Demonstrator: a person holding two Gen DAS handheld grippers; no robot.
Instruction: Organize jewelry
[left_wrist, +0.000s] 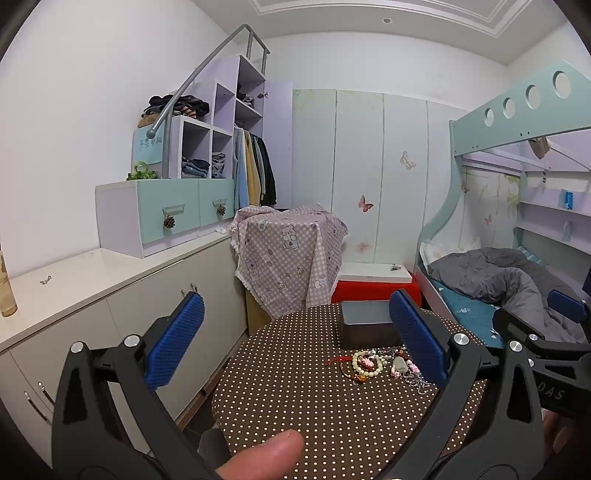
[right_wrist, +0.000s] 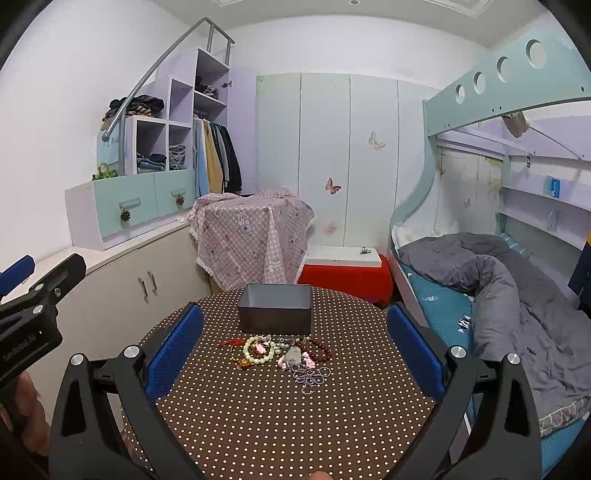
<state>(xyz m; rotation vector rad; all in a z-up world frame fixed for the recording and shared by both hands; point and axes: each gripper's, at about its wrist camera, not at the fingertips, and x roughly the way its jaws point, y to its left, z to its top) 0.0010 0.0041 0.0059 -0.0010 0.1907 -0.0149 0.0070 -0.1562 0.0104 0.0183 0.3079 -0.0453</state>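
Note:
A pile of jewelry (right_wrist: 286, 354) lies on a round table with a brown polka-dot cloth (right_wrist: 280, 417): a cream bead bracelet (right_wrist: 258, 350), a dark red bead bracelet (right_wrist: 319, 350), a silver chain (right_wrist: 310, 374) and pink charms. Behind it stands an open grey metal box (right_wrist: 275, 312). My right gripper (right_wrist: 295, 349) is open and empty, held above the table in front of the pile. My left gripper (left_wrist: 297, 339) is open and empty, left of the pile (left_wrist: 384, 363); the box (left_wrist: 365, 325) is partly hidden by its right finger.
A low white cabinet (right_wrist: 122, 266) runs along the left. A stand draped in a pink checked cloth (right_wrist: 251, 236) and a red stool (right_wrist: 347, 277) are behind the table. A bunk bed with a grey duvet (right_wrist: 498, 288) is on the right.

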